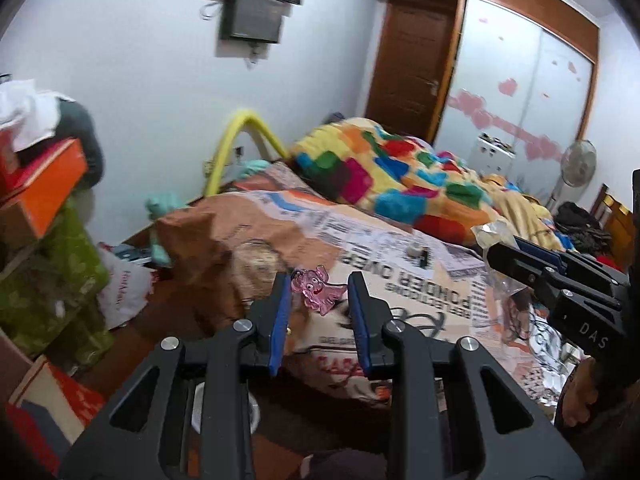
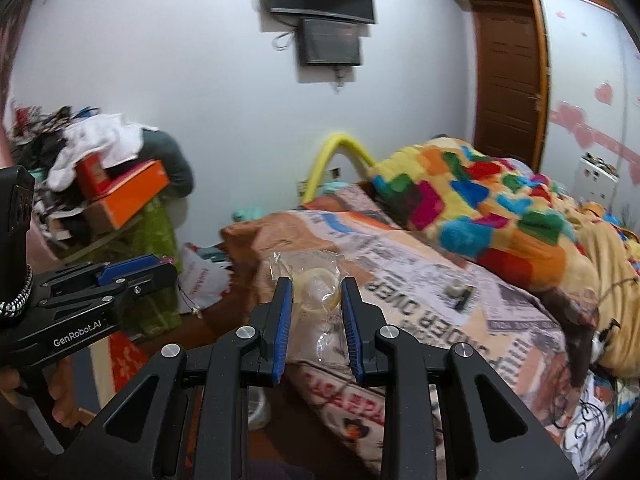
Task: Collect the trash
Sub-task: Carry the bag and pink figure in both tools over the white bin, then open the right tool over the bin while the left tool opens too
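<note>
My left gripper [image 1: 319, 280] has its jaws a hand's width apart, with a small pink translucent plastic figure [image 1: 316, 290] between the fingertips, above the bed's near corner; whether it grips the figure is unclear. My right gripper [image 2: 316, 284] holds a clear plastic wrapper with a roll of tape inside [image 2: 318, 290] between its blue pads. The right gripper also shows at the right of the left wrist view [image 1: 500, 240], with crinkled clear plastic at its tip. The left gripper shows at the left of the right wrist view [image 2: 160, 266].
A bed with a newspaper-print sheet [image 1: 400, 264] and a colourful patchwork blanket [image 1: 384, 168] fills the middle. A small dark object [image 2: 460, 294] lies on the sheet. Boxes and clothes [image 2: 116, 184] are piled at left. A white bag [image 1: 124, 292] lies on the floor. A fan [image 1: 576, 164] stands far right.
</note>
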Available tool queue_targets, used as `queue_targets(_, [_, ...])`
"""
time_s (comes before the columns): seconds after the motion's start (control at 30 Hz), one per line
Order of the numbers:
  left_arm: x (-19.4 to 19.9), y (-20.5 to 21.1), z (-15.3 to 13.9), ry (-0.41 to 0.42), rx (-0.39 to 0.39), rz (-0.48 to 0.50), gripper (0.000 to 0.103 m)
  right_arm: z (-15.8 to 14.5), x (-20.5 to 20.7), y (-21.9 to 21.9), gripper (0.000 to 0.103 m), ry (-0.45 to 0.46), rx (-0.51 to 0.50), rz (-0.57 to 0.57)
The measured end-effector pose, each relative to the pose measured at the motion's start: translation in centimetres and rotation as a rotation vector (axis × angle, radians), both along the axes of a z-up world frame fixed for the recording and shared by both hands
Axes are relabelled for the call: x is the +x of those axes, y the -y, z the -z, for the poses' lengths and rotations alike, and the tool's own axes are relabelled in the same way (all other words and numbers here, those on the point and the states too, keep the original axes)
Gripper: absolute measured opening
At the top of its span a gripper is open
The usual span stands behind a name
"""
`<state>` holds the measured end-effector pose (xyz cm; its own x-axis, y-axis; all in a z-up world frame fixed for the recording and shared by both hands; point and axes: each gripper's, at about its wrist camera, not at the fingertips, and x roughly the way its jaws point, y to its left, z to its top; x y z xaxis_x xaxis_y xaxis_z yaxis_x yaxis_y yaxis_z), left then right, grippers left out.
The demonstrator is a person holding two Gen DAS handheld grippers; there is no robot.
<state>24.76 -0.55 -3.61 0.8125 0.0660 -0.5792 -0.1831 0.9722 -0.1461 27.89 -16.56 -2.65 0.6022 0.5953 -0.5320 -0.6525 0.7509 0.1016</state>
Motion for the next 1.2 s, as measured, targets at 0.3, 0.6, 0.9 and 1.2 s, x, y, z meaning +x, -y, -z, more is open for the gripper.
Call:
queue_targets(0.3, [-4.5, -6.1, 0.4, 0.004, 0.01, -0.14, 0.028, 0.9, -2.5, -7.2, 0.023, -0.028, -0.013, -0.159])
queue_targets(0.6, [-6.3, -11.9, 3.6, -0.058, -0.017, -0.247, 0.028, 3.8, -3.4, -12.8, 0.023, -0.112, -0.058, -0.269])
queue_targets(0.9, [-5.2, -14.8, 10.2, -0.196, -0.079, -0.289, 0.028, 9.1, -2.6, -17.3, 0.023, -0.212, -0.159, -0.328])
queue_targets(1.2, [-3.3, -16.1, 17.0, -0.339, -0.173, -0.288, 0.028, 14.6, -0.7, -20.6, 0.023, -0.357, -0.235, -0.37])
